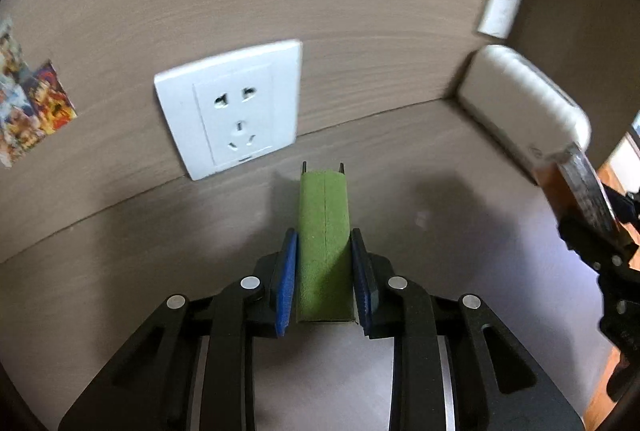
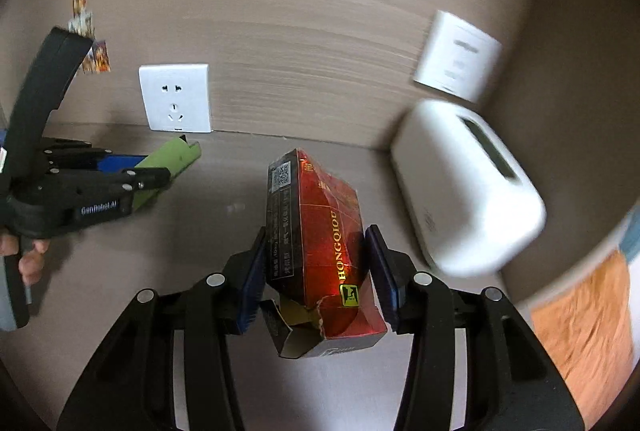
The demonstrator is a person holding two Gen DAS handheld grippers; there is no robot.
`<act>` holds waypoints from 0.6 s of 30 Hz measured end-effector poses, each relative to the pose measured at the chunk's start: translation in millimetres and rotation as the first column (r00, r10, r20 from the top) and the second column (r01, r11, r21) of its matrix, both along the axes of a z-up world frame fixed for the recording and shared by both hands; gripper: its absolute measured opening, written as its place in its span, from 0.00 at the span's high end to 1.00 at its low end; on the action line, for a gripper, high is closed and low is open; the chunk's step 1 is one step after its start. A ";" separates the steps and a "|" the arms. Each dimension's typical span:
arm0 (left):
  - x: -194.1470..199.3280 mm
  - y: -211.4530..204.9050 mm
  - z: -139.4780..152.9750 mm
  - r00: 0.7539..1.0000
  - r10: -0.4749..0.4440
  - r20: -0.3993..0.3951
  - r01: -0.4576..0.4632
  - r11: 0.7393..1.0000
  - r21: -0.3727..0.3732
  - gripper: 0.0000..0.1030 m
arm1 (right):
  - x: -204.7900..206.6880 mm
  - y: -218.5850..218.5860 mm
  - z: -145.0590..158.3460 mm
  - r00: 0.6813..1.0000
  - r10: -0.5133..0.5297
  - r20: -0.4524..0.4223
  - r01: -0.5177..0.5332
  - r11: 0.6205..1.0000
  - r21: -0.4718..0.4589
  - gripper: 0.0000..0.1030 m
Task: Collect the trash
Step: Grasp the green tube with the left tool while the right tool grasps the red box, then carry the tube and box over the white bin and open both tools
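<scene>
Both pieces of trash are up off the table and in the grippers. The red cigarette pack [image 2: 320, 251] sits clamped between the pads of the right gripper [image 2: 316, 267], its long axis running straight out along the fingers, torn open end nearest the handle, far end pointing toward the back wall. Over on the left, the green box [image 1: 324, 243] is pinched the same way in the left gripper [image 1: 324, 271], lengthwise between the blue pads, its far end aimed at the wall just right of the white socket [image 1: 232, 107].

From the right wrist view the left gripper [image 2: 132, 179] comes in from the far left, green box [image 2: 172, 159] sticking out toward the socket [image 2: 175, 97], well apart from the red pack. So each hand already has its own item; neither needs to reach for the other's.

Outward from there: the brown tabletop [image 2: 224, 231] below, with a tiny pale speck on it that I can't identify. A white tissue box [image 2: 468, 187] stands at the right near the corner, just right of the red pack, and a white wall plate [image 2: 458, 57] hangs above it. Colourful stickers [image 2: 86, 23] dot the wall at far left.

No bin shows in either view, so I judge the next move is carrying both loads away, and the right hand must clear that tissue box.
</scene>
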State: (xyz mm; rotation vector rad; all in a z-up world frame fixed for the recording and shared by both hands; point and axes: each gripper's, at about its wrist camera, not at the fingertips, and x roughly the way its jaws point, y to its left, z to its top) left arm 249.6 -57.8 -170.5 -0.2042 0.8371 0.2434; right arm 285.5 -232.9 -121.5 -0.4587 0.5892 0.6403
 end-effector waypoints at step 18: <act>-118.6 -270.3 23.9 0.812 -0.583 -0.005 0.583 0.812 -0.022 0.76 | -127.9 -229.4 -5.7 0.900 -0.386 -0.202 0.419 0.894 0.161 0.53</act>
